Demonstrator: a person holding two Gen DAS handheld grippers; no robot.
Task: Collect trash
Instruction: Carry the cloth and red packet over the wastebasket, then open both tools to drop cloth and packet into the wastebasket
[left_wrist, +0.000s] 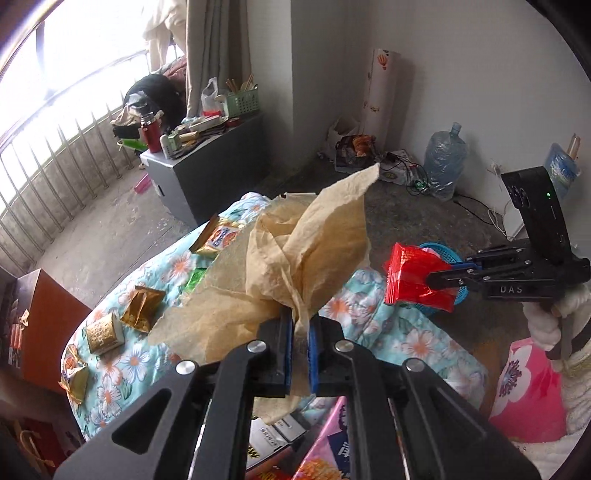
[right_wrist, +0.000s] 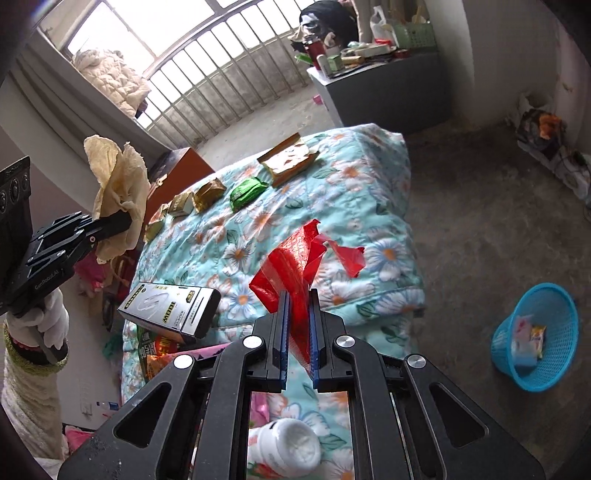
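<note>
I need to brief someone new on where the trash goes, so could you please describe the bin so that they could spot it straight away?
Start from the bed with the floral quilt and look down at the bare concrete floor beside it. There sits a small blue mesh basket, tipped slightly, with a few wrappers inside. It is the only bright blue open container on that floor.

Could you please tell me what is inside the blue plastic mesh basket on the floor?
The blue plastic mesh basket holds a few crumpled snack wrappers, white and yellow-orange. Its near wall hides whatever lies lower down.
</note>
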